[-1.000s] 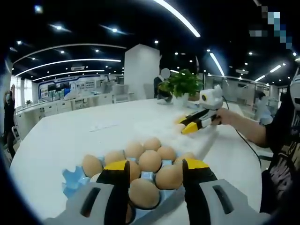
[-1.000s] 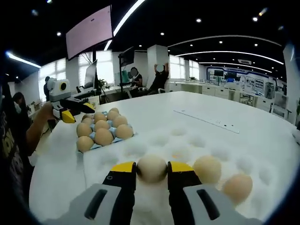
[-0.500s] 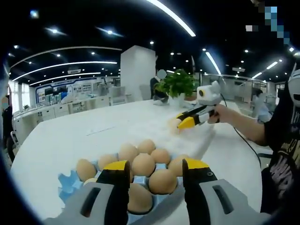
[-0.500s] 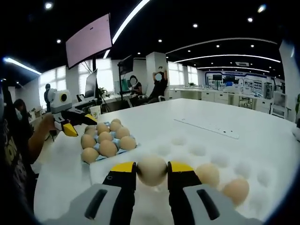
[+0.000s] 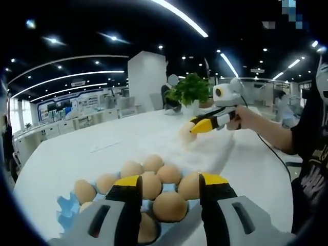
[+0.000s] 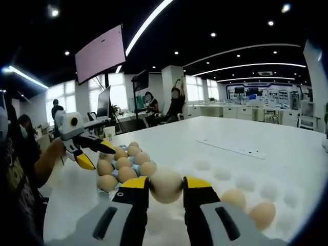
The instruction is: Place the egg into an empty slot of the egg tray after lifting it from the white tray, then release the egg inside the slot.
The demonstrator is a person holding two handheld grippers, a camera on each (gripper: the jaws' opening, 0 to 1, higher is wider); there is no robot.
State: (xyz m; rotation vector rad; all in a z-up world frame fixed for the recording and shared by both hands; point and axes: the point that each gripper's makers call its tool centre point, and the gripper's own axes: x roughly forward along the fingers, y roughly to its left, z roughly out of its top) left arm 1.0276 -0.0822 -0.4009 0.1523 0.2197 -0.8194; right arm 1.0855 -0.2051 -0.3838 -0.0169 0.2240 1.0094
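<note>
Between the jaws of your right gripper (image 6: 165, 187) sat the egg (image 6: 165, 186), squeezed tight. The egg tray (image 6: 124, 165) lay ahead and left, beside your left gripper (image 6: 97, 152), which was open with nothing in it.

Egg (image 6: 166, 186): pale beige. Egg tray (image 5: 65, 210): light blue. Tray (image 6: 225, 177): white. Gripper (image 6: 166, 185): yellow tips, grey body. Table (image 5: 61, 159): white.

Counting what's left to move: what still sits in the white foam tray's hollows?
In the right gripper view, two tan eggs rest in the white foam tray; other visible hollows look empty. The right gripper, holding a pale egg, covers the near part.
</note>
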